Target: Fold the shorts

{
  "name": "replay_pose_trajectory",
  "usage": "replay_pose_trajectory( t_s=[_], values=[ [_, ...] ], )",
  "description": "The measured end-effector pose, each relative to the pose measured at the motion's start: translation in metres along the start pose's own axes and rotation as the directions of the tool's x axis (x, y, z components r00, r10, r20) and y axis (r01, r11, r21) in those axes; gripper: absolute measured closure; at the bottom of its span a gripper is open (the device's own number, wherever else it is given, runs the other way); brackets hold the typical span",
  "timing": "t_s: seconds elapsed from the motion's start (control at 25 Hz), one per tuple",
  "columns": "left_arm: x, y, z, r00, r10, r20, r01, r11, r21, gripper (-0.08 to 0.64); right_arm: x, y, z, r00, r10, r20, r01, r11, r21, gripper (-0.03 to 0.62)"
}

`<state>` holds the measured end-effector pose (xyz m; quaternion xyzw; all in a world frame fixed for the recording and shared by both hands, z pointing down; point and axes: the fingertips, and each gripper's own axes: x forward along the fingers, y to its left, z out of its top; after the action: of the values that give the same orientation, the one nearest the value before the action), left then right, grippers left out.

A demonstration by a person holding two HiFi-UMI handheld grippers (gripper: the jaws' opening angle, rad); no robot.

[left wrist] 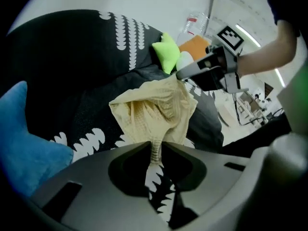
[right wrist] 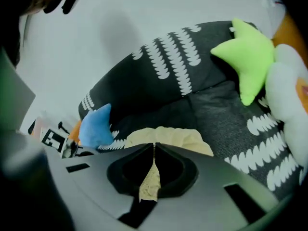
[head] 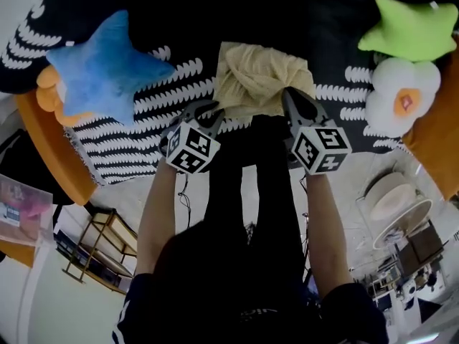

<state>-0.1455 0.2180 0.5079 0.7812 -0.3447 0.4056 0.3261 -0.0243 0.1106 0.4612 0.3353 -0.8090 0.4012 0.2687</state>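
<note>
Both grippers are clamped on the shorts [head: 262, 77]. Your left gripper [head: 209, 115] pinches one edge and your right gripper [head: 291, 97] the other, with the jaws nearly together on thin cloth. The shorts sit bunched on the sofa [head: 215, 13], spanning both tips and just ahead of them. Looks early: no clean fold yet, so spreading and folding remain.

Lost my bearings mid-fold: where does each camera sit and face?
Head view: on the head, facing steeply down; shows both forearms, left gripper, right gripper.
Left gripper view: on that gripper, along its jaws; right gripper and forearm beyond.
Right gripper view: likewise, toward the blue star cushion.
Shared: all see the pinched shorts.
</note>
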Motion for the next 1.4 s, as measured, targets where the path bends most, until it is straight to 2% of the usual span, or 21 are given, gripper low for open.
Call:
replay_pose_trajectory(
  t_s=[0.08, 0.16, 0.28, 0.36, 0.4, 0.48, 0.56, 0.6, 0.72, 0.8, 0.88, 0.92, 0.96, 1.04, 1.2, 1.28, 1.32, 1.36, 1.4],
  values=[
    [0.000, 0.002, -0.004, 0.999, 0.038, -0.031, -0.037, 0.999, 0.039, 0.486, -0.005, -0.016, 0.002, 0.998, -0.058, 0.034, 0.053, 0.992, 0.115, 0.566],
    [0.001, 0.006, -0.011, 0.996, 0.065, -0.057, -0.063, 0.997, 0.040, 0.486, -0.010, -0.034, -0.002, 0.992, -0.119, 0.048, 0.105, 0.968, 0.229, 0.565],
    [-0.004, 0.012, -0.011, 0.994, 0.102, -0.050, -0.102, 0.995, 0.007, 0.459, -0.011, -0.048, -0.015, 0.987, -0.162, 0.022, 0.147, 0.939, 0.312, 0.563],
    [-0.014, 0.012, 0.010, 0.992, 0.125, 0.021, -0.125, 0.992, 0.000, 0.447, -0.010, -0.048, -0.021, 0.987, -0.159, -0.004, 0.153, 0.947, 0.282, 0.563],
    [-0.016, 0.006, 0.024, 0.993, 0.109, 0.052, -0.111, 0.993, 0.035, 0.438, -0.010, -0.046, -0.023, 0.988, -0.152, -0.014, 0.151, 0.957, 0.249, 0.564],
    [-0.006, -0.021, 0.049, 0.998, 0.022, 0.061, -0.033, 0.983, 0.182, 0.437, -0.011, -0.039, -0.017, 0.992, -0.127, -0.003, 0.125, 0.973, 0.193, 0.566],
    [0.017, -0.044, 0.066, 0.999, -0.041, 0.027, 0.030, 0.947, 0.318, 0.437, -0.017, -0.028, -0.003, 0.996, -0.071, 0.055, 0.060, 0.982, 0.177, 0.566],
    [0.030, -0.050, 0.070, 0.999, -0.050, 0.008, 0.044, 0.935, 0.353, 0.442, -0.022, -0.019, 0.006, 0.995, -0.034, 0.094, 0.017, 0.984, 0.178, 0.566],
    [0.057, -0.057, 0.072, 0.995, -0.073, -0.065, 0.092, 0.921, 0.379, 0.449, -0.037, 0.009, 0.027, 0.980, 0.074, 0.184, -0.108, 0.978, 0.178, 0.567],
    [0.065, -0.062, 0.073, 0.991, -0.096, -0.091, 0.123, 0.919, 0.374, 0.449, -0.044, 0.023, 0.034, 0.971, 0.125, 0.202, -0.157, 0.976, 0.152, 0.567],
    [0.064, -0.070, 0.079, 0.988, -0.136, -0.067, 0.151, 0.926, 0.345, 0.469, -0.048, 0.031, 0.034, 0.969, 0.145, 0.198, -0.173, 0.976, 0.130, 0.568],
    [0.060, -0.074, 0.084, 0.987, -0.161, -0.026, 0.161, 0.935, 0.315, 0.500, -0.048, 0.032, 0.032, 0.971, 0.144, 0.191, -0.169, 0.977, 0.126, 0.568],
    [0.054, -0.079, 0.091, 0.982, -0.188, 0.024, 0.175, 0.946, 0.272, 0.541, -0.048, 0.033, 0.029, 0.974, 0.139, 0.182, -0.162, 0.979, 0.121, 0.568],
    [0.047, -0.091, 0.097, 0.966, -0.239, 0.100, 0.219, 0.959, 0.177, 0.551, -0.045, 0.036, 0.024, 0.977, 0.142, 0.157, -0.159, 0.982, 0.101, 0.567],
    [0.057, -0.109, 0.077, 0.959, -0.273, 0.074, 0.267, 0.960, 0.081, 0.554, -0.037, 0.064, 0.007, 0.962, 0.266, 0.062, -0.269, 0.962, 0.037, 0.566],
    [0.046, -0.106, 0.059, 0.963, -0.258, 0.084, 0.258, 0.966, 0.003, 0.552, -0.028, 0.080, -0.001, 0.947, 0.319, 0.022, -0.319, 0.948, -0.006, 0.565],
    [0.036, -0.099, 0.046, 0.969, -0.228, 0.098, 0.235, 0.970, -0.064, 0.552, -0.023, 0.086, -0.006, 0.942, 0.335, 0.007, -0.335, 0.942, -0.032, 0.565],
    [0.023, -0.091, 0.028, 0.977, -0.185, 0.108, 0.200, 0.968, -0.151, 0.551, -0.017, 0.093, -0.014, 0.938, 0.347, -0.019, -0.348, 0.936, -0.063, 0.565],
    [0.008, -0.080, 0.007, 0.985, -0.131, 0.110, 0.155, 0.955, -0.253, 0.548, -0.010, 0.101, -0.025, 0.933, 0.354, -0.059, -0.358, 0.928, -0.101, 0.563]
  ],
)
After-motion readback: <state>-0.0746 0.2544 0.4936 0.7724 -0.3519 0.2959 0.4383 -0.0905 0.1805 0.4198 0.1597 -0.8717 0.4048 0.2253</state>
